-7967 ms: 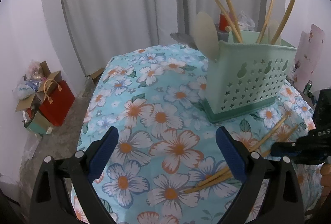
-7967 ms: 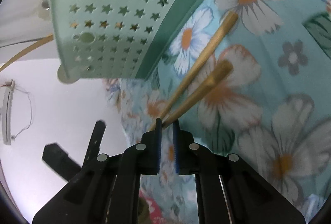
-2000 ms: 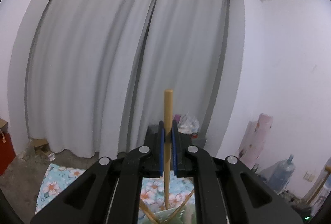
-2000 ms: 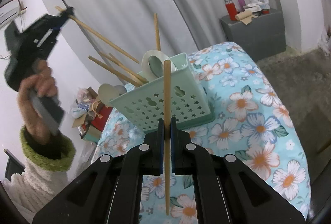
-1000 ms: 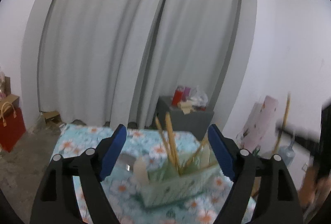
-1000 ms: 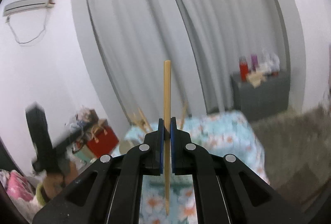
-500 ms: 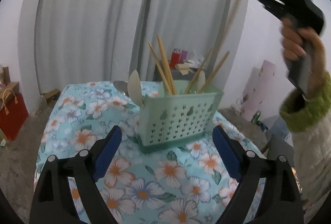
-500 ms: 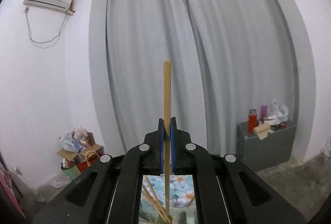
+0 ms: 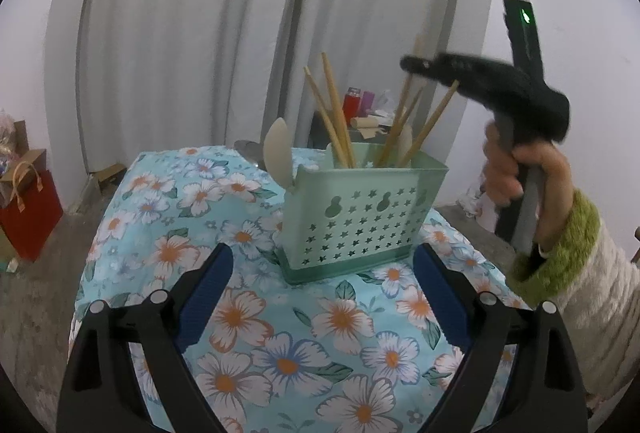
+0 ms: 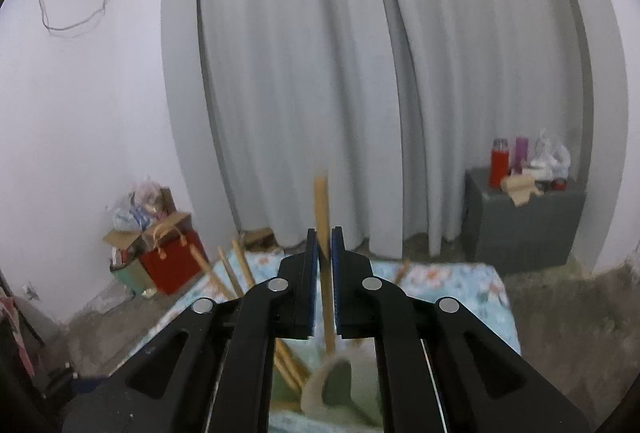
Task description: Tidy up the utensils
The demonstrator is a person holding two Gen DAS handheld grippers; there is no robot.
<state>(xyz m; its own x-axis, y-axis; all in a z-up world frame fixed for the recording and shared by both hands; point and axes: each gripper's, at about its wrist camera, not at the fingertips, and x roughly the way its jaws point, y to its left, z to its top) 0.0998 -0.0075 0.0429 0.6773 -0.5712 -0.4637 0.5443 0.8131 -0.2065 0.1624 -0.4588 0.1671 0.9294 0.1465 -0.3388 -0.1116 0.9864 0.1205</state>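
Observation:
A mint green utensil holder (image 9: 360, 221) with star holes stands on the floral tablecloth (image 9: 256, 317) and holds several wooden chopsticks and pale spoons. My left gripper (image 9: 320, 297) is open and empty, low over the cloth in front of the holder. My right gripper (image 10: 325, 253) hovers above the holder; in the left wrist view it shows up high on the right (image 9: 416, 64). Its jaws stand slightly apart around a wooden chopstick (image 10: 321, 201) that hangs blurred between them, its lower end in the holder (image 10: 360, 393).
Grey curtains hang behind the table. A red bag (image 9: 28, 209) and boxes sit on the floor at the left. A grey cabinet (image 10: 520, 229) with bottles stands at the back right. The person's sleeved arm (image 9: 580, 273) is at the right.
My right gripper has come down over the holder and its jaws have parted a little; the chopstick has slid lower between them. My left gripper stays open and has moved slightly closer to the holder.

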